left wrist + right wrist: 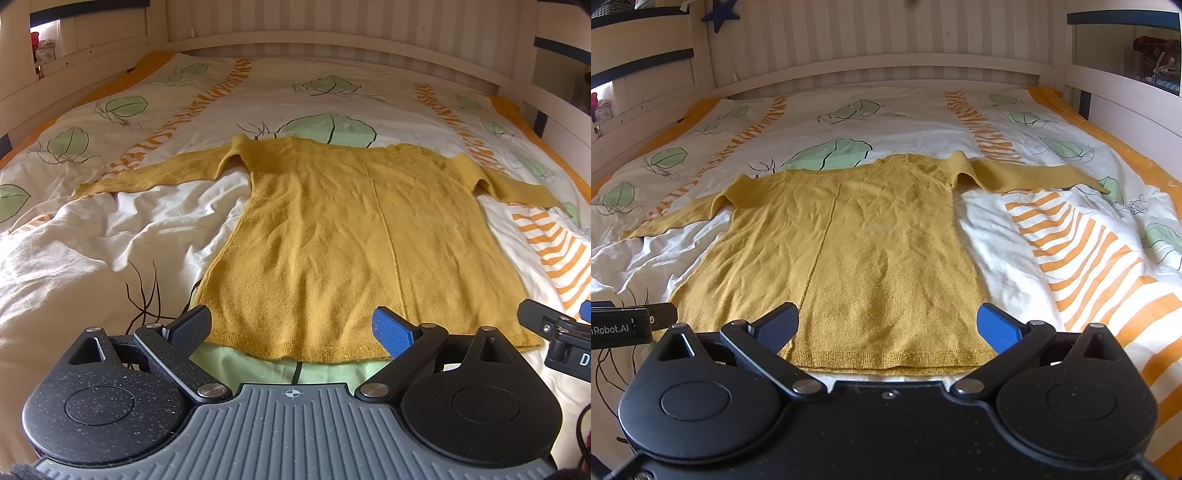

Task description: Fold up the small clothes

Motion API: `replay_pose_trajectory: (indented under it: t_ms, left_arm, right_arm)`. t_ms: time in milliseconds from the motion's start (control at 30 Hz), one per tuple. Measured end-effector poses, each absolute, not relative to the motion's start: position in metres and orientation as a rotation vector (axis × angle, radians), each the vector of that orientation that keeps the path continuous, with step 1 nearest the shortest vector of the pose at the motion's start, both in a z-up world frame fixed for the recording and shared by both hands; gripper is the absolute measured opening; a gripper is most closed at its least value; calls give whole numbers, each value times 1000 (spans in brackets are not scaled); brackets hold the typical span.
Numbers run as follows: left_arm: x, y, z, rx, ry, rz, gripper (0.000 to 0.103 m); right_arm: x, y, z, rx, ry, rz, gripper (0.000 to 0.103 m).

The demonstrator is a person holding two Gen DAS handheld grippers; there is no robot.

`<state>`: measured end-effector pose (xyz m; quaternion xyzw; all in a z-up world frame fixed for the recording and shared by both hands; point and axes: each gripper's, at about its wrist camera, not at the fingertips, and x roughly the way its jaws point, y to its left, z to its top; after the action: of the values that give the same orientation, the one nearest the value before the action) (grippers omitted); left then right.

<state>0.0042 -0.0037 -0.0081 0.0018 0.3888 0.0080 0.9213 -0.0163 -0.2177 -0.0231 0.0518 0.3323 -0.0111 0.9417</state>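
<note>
A mustard yellow knit sweater (332, 229) lies flat on the bed, hem toward me, neck away, both sleeves spread out to the sides. It also shows in the right wrist view (857, 251). My left gripper (291, 325) is open and empty, hovering just above the hem's left half. My right gripper (888, 325) is open and empty above the hem's right half. The right gripper's finger shows at the right edge of the left wrist view (546, 325); the left gripper's body shows at the left edge of the right wrist view (624, 325).
The sweater lies on a rumpled white duvet (110, 229) printed with green leaves and orange stripes. A pale wooden bed frame with a slatted headboard (332, 40) and side rails (1123, 96) encloses the bed.
</note>
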Motion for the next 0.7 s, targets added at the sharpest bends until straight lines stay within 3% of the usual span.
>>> replay_pose_trajectory:
  t_ms: [700]
  left_arm:
    - [19, -4, -13, 3, 825, 10, 95]
  right_arm:
    - [0, -216, -32, 96, 727, 1, 102]
